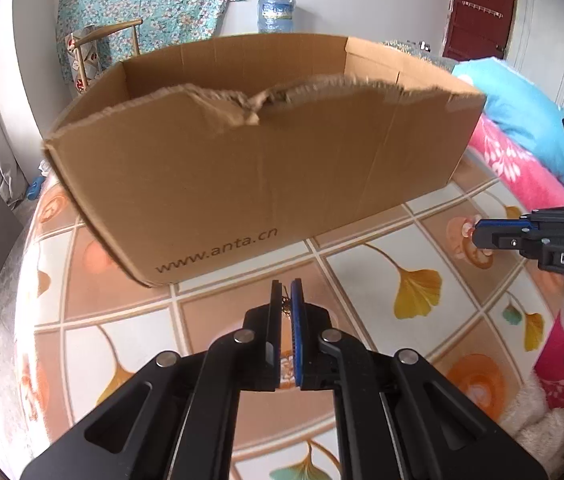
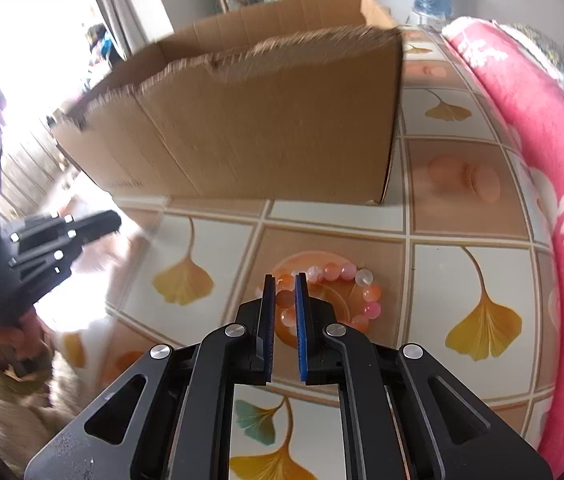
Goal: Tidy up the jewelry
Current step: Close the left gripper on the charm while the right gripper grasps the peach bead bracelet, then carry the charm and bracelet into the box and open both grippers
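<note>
An open cardboard box (image 1: 266, 160) with a torn rim stands on the patterned table; it also shows in the right wrist view (image 2: 266, 120). My left gripper (image 1: 286, 292) is shut on a small gold-coloured jewelry piece (image 1: 285, 306), held just in front of the box's near wall. My right gripper (image 2: 284, 286) is closed around a pink and orange bead bracelet (image 2: 346, 288) that lies on the table, with beads between its fingers. The right gripper also shows at the right edge of the left wrist view (image 1: 478, 234). The left gripper shows blurred in the right wrist view (image 2: 110, 220).
The tablecloth (image 1: 362, 280) has a ginkgo-leaf tile pattern. A pink and blue blanket (image 2: 554, 160) lies along the right side. A wooden chair (image 1: 102, 40) and a water bottle (image 1: 276, 14) stand behind the box.
</note>
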The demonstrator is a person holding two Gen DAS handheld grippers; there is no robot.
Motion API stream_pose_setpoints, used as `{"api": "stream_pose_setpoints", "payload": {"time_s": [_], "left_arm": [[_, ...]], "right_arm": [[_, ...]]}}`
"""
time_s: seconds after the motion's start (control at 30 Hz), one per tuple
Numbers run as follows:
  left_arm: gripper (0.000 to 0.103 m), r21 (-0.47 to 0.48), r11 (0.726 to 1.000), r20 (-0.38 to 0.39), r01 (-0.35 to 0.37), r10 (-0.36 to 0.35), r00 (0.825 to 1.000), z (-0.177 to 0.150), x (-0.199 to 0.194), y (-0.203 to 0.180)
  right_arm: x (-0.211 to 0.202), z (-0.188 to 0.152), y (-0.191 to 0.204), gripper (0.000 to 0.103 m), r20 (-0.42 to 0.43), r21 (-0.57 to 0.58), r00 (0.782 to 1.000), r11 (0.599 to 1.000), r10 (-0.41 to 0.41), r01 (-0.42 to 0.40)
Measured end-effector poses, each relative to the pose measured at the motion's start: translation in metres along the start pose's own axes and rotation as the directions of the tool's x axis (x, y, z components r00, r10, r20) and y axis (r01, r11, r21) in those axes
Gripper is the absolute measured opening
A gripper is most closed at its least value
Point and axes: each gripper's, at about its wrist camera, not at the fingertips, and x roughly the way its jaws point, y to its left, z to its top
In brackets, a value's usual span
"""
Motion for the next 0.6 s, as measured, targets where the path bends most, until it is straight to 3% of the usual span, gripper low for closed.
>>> {"api": "stream_pose_setpoints", "payload": {"time_s": [0.33,0.47,0.6], "left_arm": [[0.004,-0.005,1.000,0.117,0.030,-0.030,0.993,0.014,-0.069,0.004],[0.004,-0.001,0.999,0.209,0.048,-0.046,0.977,0.032,-0.105,0.007],[0.004,0.023,0.999,0.300,0.034,-0.040,0.953,0.057,-0.132,0.009]], "right_arm": [[-0.054,0.012,-0.013,0.007,0.141,0.058,0.980,0.987,0.138,-0.147],[-0.075,0.025,-0.002,0.007,0.199,0.031,0.965,0.983,0.170,-0.180],[-0.104,0.045,0.006,0.007,0.277,-0.031,0.936,0.975,0.219,-0.219]]}}
